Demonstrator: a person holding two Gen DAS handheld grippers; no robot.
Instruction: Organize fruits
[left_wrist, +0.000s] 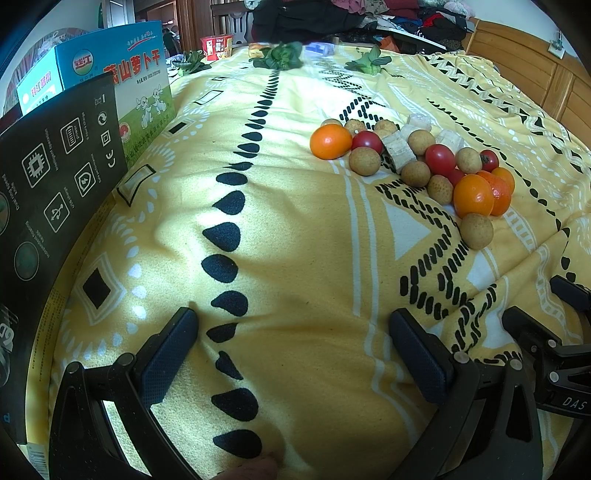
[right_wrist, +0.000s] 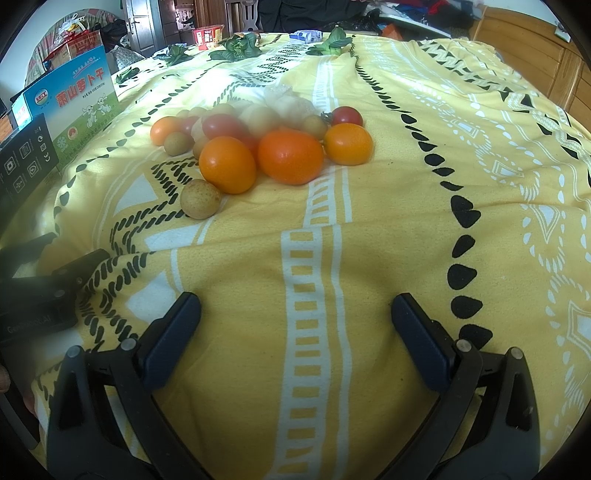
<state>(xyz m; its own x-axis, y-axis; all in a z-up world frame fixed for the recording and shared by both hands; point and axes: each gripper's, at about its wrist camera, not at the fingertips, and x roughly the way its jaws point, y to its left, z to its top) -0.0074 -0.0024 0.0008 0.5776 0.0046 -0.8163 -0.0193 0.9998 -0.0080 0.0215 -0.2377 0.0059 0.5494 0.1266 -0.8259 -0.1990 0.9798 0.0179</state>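
Left gripper (left_wrist: 293, 345) is held wide open, nothing between the pads, low over the yellow patterned cloth (left_wrist: 295, 240). Right gripper (right_wrist: 295, 330) is likewise spread open and empty, its dark body seen at 4 o'clock in the left wrist view. The fruit pile (right_wrist: 258, 144) sits on the cloth, well apart from both tools: at 1 o'clock from the left gripper, at 11 o'clock from the right. A lone longan (right_wrist: 200, 198) lies nearest, just off the pile edge at its 7 o'clock. Behind it two oranges (right_wrist: 227, 164) (right_wrist: 290, 156) are seen touching, a third (right_wrist: 348, 143) at 3 o'clock of them, a fourth (left_wrist: 330, 141) at the far left end. Cherry tomatoes (left_wrist: 439, 159) and pale cut chunks (left_wrist: 398, 150), type unclear, are mixed among more longans. Handling judgement: everything is light. Oranges are probably firm with a slightly slick peel; grip is best taken across the widest middle. Tomatoes are likely thin-skinned and easily crushed, so minimal squeeze is advised. Longans are small, hard-shelled and prone to roll on soft bedding; the stray one is the easiest pick, being clear of neighbours. Boxes (left_wrist: 122, 74) stand at 10 o'clock, leafy greens (left_wrist: 280, 55) at 12 o'clock at the far edge.
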